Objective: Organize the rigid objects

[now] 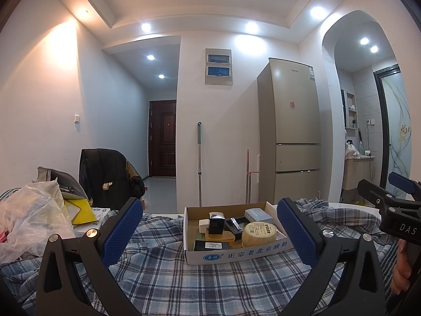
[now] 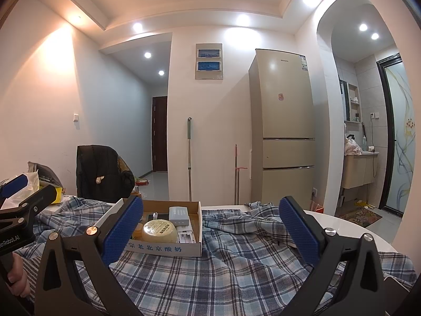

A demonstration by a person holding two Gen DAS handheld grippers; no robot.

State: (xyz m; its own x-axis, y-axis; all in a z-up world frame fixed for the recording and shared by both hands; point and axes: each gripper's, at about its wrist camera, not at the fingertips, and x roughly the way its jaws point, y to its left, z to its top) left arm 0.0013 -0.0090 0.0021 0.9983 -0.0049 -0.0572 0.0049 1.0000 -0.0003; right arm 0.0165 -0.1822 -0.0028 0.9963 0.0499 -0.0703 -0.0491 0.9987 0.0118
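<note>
Both of your grippers are wide open and hold nothing. The left gripper (image 1: 208,233) hangs above the plaid cloth (image 1: 200,284) that covers the bench, aimed straight at the cardboard tray (image 1: 231,256); the right gripper (image 2: 210,230) hangs beside it, with the tray off toward its left finger.

The rigid objects already sit inside the tray: a round yellow tin (image 1: 259,233) at the front right, a black box with a shiny top (image 1: 216,222) behind it to the left, a nail clipper (image 1: 235,223) on a dark case, an amber soap case (image 1: 219,236), a dark flat box (image 1: 210,245) at the front left, and a pale blue box (image 1: 259,215) at the back. They lie crowded, several touching or overlapping, so the sorting looks unfinished.

To do this step well:
1. Pick 1 target before you move in. The yellow tin is the easiest, since its top is exposed.
2. Come from above, not from the front, as the tray wall blocks a level approach.
3. Set the fingers across the tin's width and keep them clear of the soap case beside it.
4. Close gently; the tin looks smooth and could slip.
5. Lift straight up, because the light tray may drag on the loose cloth.
</note>
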